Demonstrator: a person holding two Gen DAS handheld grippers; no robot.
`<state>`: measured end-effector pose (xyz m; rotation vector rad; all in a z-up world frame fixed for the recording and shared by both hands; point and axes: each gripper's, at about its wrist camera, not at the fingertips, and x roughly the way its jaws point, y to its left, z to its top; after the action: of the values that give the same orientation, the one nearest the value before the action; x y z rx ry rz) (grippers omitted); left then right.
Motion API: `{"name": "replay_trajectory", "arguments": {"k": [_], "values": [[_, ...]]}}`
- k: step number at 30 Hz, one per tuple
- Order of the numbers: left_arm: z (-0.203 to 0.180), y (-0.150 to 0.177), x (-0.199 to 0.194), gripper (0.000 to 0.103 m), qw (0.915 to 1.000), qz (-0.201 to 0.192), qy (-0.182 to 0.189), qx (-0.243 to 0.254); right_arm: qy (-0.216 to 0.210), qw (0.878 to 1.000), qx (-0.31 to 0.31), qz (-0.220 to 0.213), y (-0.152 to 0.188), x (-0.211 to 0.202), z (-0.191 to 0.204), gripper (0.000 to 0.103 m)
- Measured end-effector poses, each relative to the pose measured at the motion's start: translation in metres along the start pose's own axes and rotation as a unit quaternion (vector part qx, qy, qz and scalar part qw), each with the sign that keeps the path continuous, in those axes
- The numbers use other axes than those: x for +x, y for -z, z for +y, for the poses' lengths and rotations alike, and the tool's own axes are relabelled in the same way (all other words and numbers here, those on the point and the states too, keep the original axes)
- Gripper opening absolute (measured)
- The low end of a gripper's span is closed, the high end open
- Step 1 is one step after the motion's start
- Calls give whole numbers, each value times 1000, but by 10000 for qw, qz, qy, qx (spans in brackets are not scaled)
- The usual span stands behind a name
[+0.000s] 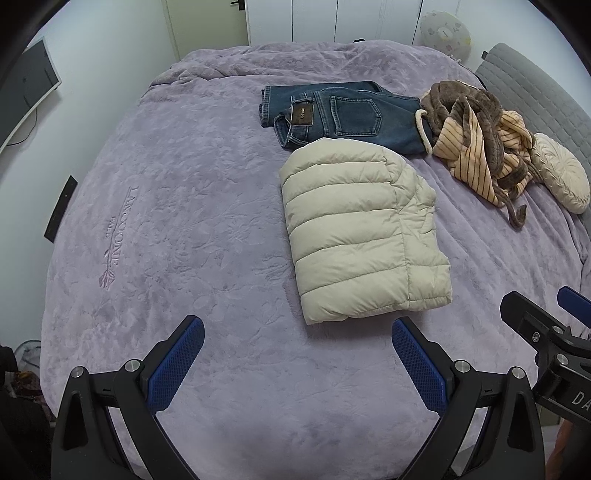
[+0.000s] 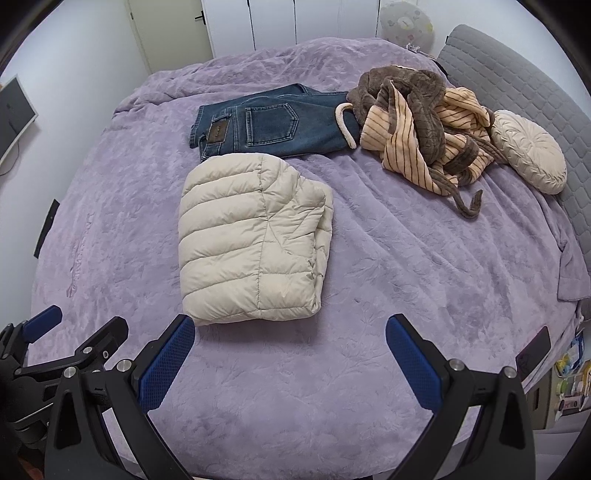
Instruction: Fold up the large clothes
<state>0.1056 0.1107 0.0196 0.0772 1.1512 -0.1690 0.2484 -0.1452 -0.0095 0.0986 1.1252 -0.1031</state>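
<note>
A folded cream puffer jacket [image 1: 360,229] [image 2: 251,236] lies in the middle of the purple bedspread [image 1: 177,236] [image 2: 406,258]. Folded blue jeans [image 1: 340,114] [image 2: 269,123] lie behind it. A crumpled brown and peach striped robe [image 1: 480,136] [image 2: 424,125] is heaped at the back right. My left gripper [image 1: 297,332] is open and empty, above the bed just in front of the jacket. My right gripper [image 2: 290,330] is open and empty, in front of the jacket's near right corner. It also shows at the right edge of the left wrist view [image 1: 546,325].
A round cream cushion [image 1: 561,173] [image 2: 528,151] lies against the grey headboard [image 1: 535,92] [image 2: 517,85] at the right. A monitor [image 1: 26,88] stands by the left wall. White wardrobe doors [image 2: 280,22] are behind the bed. Small items sit on a shelf [image 2: 569,384] at the lower right.
</note>
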Motion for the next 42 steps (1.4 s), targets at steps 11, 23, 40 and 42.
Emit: {"name": "replay_trajectory", "arguments": {"k": [11,23,40,42], "values": [[3,0,2,102,9999,1,-40,-104,1,9999,-119,-10,-1,1,0,103],[1,2,-2,102,9999,-9,-88,-127,9,9999,-111,-22,-2,1,-3,103],[-1,5,-7,102,9999,-14,-121,-104,29,10000,-78,-48,1,-3,-6,103],[0,6,-7,102,9999,-10,-121,-115,35,10000,-63,-53,3,-4,-4,103]]}}
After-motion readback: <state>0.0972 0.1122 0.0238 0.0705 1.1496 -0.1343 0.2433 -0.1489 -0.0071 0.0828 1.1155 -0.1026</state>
